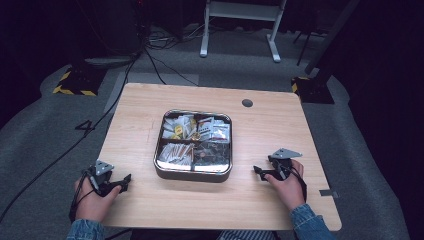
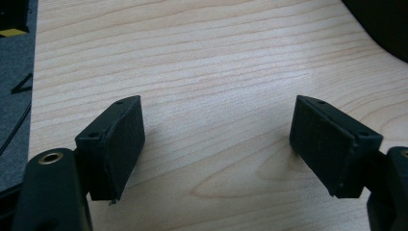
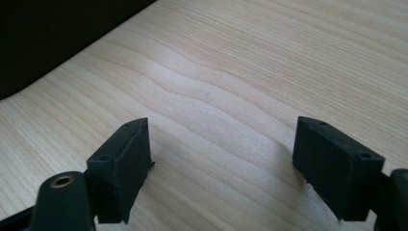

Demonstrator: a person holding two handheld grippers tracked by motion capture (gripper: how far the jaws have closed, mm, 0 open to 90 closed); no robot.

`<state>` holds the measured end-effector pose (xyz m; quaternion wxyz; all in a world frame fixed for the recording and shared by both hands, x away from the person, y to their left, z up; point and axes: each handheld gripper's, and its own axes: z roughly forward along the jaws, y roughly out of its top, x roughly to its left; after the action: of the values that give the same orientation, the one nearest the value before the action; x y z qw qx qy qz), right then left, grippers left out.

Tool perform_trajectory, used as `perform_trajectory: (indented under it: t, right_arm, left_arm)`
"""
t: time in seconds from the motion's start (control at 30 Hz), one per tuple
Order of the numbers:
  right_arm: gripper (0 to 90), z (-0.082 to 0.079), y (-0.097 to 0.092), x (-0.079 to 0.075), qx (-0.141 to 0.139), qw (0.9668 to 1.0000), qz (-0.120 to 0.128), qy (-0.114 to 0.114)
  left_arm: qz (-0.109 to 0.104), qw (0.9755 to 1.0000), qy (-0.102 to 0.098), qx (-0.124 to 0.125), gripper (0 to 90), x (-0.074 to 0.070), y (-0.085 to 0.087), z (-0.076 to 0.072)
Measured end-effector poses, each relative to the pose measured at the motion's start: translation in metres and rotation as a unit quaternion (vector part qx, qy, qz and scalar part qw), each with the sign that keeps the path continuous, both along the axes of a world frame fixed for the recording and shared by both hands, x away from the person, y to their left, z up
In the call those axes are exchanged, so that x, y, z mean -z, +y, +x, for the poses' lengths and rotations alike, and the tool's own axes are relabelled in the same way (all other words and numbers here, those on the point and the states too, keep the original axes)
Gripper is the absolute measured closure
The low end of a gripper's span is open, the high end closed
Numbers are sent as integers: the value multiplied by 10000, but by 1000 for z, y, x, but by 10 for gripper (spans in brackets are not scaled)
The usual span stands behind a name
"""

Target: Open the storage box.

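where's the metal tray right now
In the high view the metal tray sits at the middle of the wooden table, between the left gripper and the right gripper, touching neither, with packets in its compartments.

Left tool [image 1: 125, 181] and right tool [image 1: 259, 171] rest low, jaws wide apart.

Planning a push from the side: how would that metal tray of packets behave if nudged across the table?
The metal tray sits flat and low on the smooth wooden table, so it would probably slide rather than tip. Its rounded, shiny wall may be slippery for a gripper. The packets look loose and light, so they may shift inside their compartments.
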<state>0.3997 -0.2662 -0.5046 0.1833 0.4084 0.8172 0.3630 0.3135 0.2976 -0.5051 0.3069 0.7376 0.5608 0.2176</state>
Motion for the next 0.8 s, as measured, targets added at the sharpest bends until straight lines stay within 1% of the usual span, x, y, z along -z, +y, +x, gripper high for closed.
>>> perform_trajectory:
  t: [0.33, 0.4, 0.43, 0.5, 0.6, 0.7, 0.73, 0.8]
  right_arm:
    - [217, 0, 1, 0, 30, 10000, -7, 4]
    - [229, -4, 3, -1, 274, 9996, -35, 26]
    - [231, -4, 4, -2, 305, 9995, -73, 75]
    - [230, -3, 4, -2, 295, 9995, -75, 79]
    - [230, -4, 3, 0, 242, 9997, -21, 2]
    - [231, -3, 3, -1, 237, 9997, -38, 18]
    - [237, -3, 4, -1, 249, 9997, -49, 32]
    - [287, -3, 5, -3, 203, 9997, -68, 69]
  left_arm:
    - [-7, 10000, -5, 2, 203, 0, 0, 0]
    - [-7, 10000, 1, 38, 204, 0, 0, 1]
    - [2, 10000, 4, 55, 204, 0, 0, 1]
    - [9, 10000, 4, 61, 205, 0, 0, 1]
    - [6, 10000, 5, 62, 205, 0, 0, 1]
    - [2, 10000, 1, 23, 205, 0, -1, 1]
    - [-9, 10000, -8, 3, 205, 0, -2, 1]
    - [11, 10000, 0, -4, 205, 0, -2, 1]
